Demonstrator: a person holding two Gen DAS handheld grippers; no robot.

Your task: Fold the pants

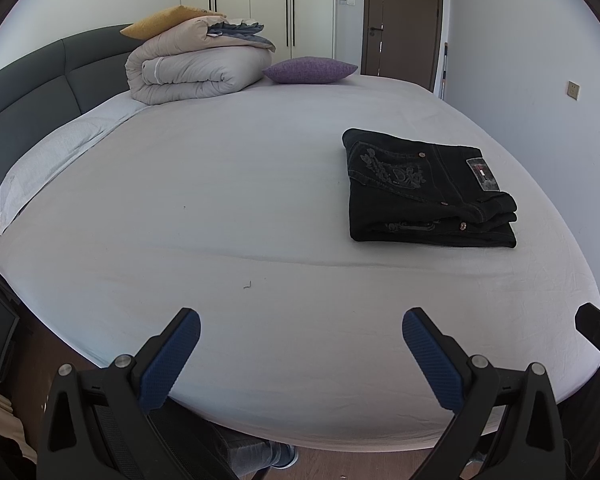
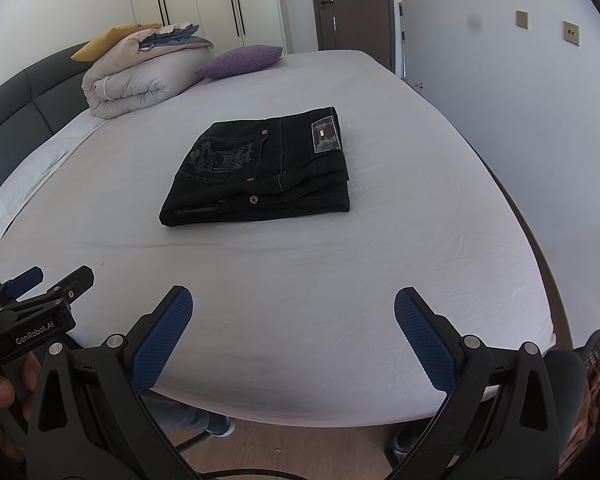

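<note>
Both my jaws stand wide apart and hold nothing, left gripper (image 1: 301,330) and right gripper (image 2: 293,309) over the near edge of the bed (image 2: 284,280). Folded black pants (image 2: 260,170) lie flat on the sheet, well ahead of my right jaws, ahead and right of my left ones.

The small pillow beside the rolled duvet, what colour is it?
Purple pillow, clearest in the left wrist view.
</note>
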